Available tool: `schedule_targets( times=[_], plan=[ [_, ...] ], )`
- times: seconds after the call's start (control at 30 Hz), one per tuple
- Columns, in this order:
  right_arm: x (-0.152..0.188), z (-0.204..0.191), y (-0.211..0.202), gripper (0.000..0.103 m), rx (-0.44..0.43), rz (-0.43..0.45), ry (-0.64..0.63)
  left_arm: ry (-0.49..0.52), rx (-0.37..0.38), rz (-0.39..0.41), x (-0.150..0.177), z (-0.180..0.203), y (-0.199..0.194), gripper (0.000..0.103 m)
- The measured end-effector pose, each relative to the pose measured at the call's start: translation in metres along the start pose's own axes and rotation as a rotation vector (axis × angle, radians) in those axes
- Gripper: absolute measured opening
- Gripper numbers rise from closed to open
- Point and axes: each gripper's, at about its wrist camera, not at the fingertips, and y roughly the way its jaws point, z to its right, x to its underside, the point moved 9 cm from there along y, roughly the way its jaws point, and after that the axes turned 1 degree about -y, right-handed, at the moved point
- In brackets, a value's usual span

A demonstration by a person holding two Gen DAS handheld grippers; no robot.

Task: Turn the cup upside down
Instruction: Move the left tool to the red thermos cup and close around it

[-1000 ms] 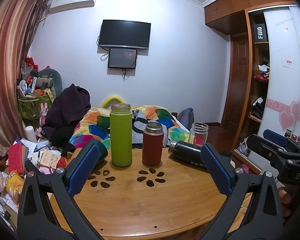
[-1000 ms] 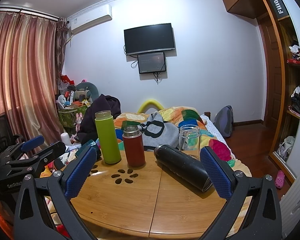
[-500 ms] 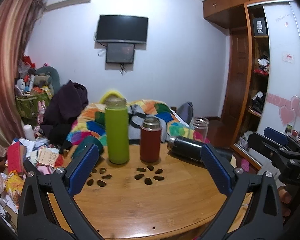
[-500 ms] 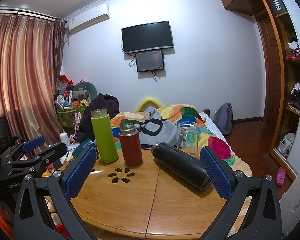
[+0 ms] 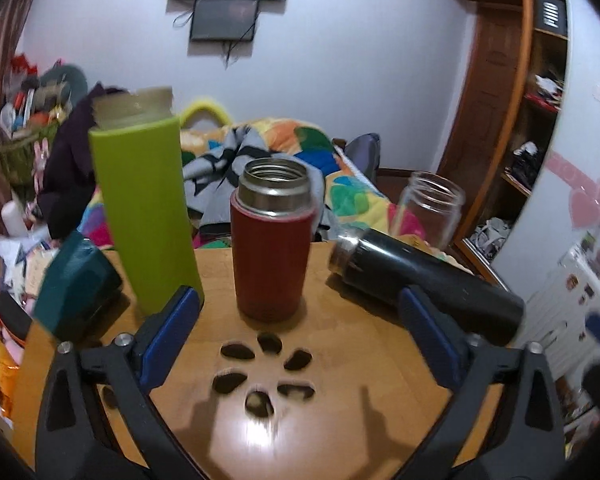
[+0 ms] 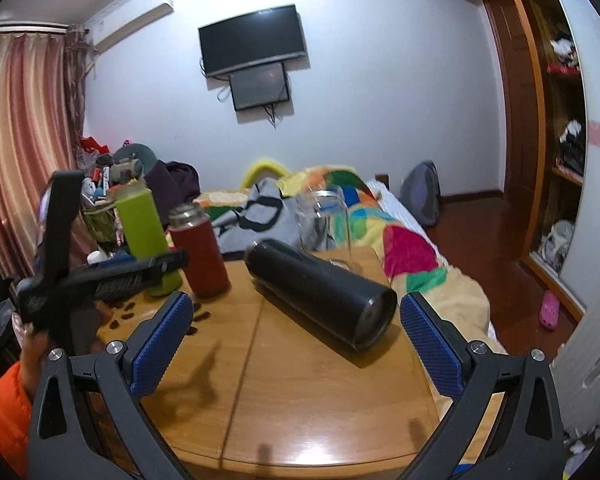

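Broadly, the round wooden table (image 5: 339,420) carries everything that matters, with a flower-shaped cluster of holes (image 5: 266,372) near its middle. Standing tallest on it is the green bottle (image 5: 144,208), upright at the left, its top smeared by motion blur. Next in bulk is the black flask (image 6: 319,300), lying on its side toward the right with its flat base facing the right wrist camera. Between those two stands the red cup (image 5: 272,248), upright with its steel mouth open to the ceiling. Behind the flask sits a clear glass jar (image 5: 429,208), also mouth up, near the far edge.

The left gripper (image 5: 300,334) hangs spread wide, empty, with the red cup framed just ahead of it. The right gripper (image 6: 292,344) is likewise parted and grasps nothing, the black flask's base lying near its fingers.

By my reading the flip has not begun: nothing is held, and every upright vessel has its mouth upward. Reaching, closing, lifting, turning over and setting down all remain. Which vessel counts as the cup is not settled by the pictures; the left gripper's aim suggests the red one.

Hard to tell: whether the flask is capped, since its far end is small and blurred, and the dark teal object (image 5: 76,284) at the table's left edge stays unidentifiable
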Motion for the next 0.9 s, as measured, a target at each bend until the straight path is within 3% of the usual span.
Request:
schedule_targets(
  times=[0.03, 0.3, 0.5, 0.63, 0.9],
  plan=[
    [0.002, 0.003, 0.003, 0.103, 0.0, -0.008, 0.008, -0.001, -0.008, -0.009, -0.002, -0.001, 0.006, 0.081],
    [0.02, 0.024, 0.023, 0.103, -0.01, -0.065, 0.07, 0.019, -0.095, -0.037, -0.013, -0.001, 0.047, 0.078],
    [0.021, 0.023, 0.026, 0.103, -0.018, -0.07, 0.075, -0.011, -0.127, -0.049, -0.018, -0.012, 0.058, 0.062],
    [0.023, 0.018, 0.027, 0.103, -0.021, -0.065, 0.054, 0.006, -0.097, -0.069, -0.018, -0.01, 0.055, 0.061],
    [0.031, -0.003, 0.028, 0.103, -0.052, -0.067, -0.006, 0.088, 0.078, -0.154, 0.011, 0.019, 0.013, 0.061]
  ],
)
